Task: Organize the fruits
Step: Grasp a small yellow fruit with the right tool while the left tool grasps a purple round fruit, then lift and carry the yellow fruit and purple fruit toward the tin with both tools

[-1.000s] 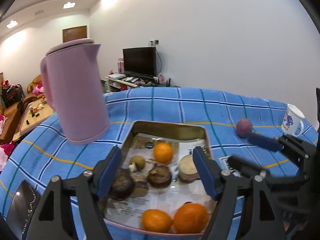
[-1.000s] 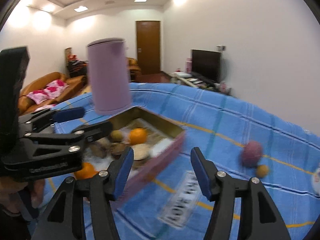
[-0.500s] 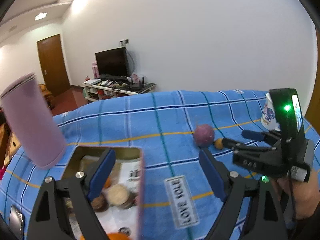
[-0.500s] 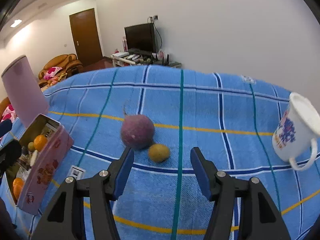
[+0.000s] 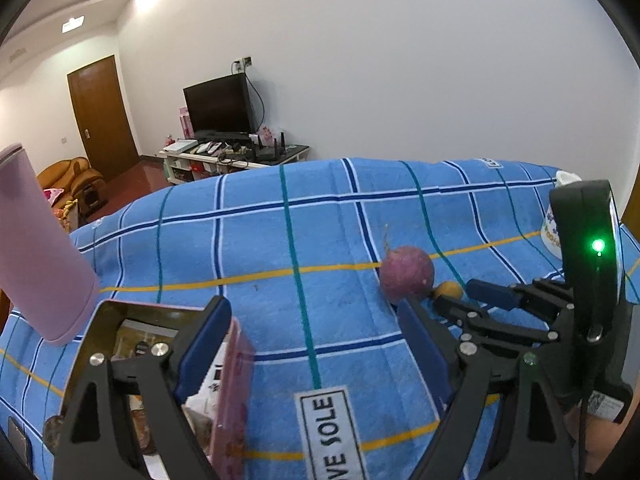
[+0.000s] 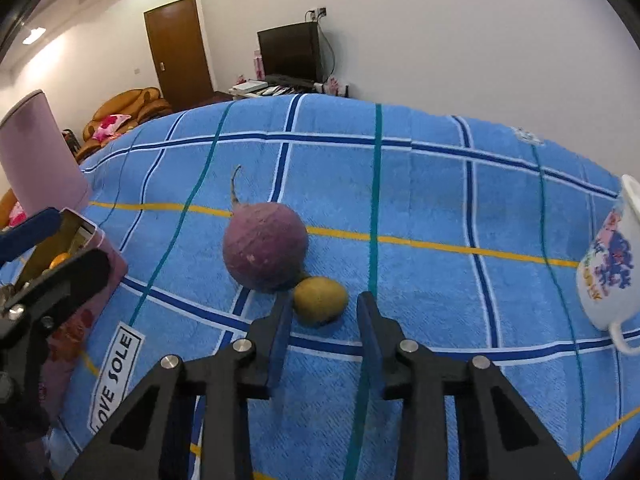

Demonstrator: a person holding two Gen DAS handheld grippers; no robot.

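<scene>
The pink tin is mostly hidden behind the left gripper, its contents barely visible. The mug runs off the right edge. The kettle is cropped too.

Woven cloth, matt and ribbed, lies under the jaws. Just ahead, the purple fruit looks dull and rough; the glossy mug seems ceramic.
</scene>
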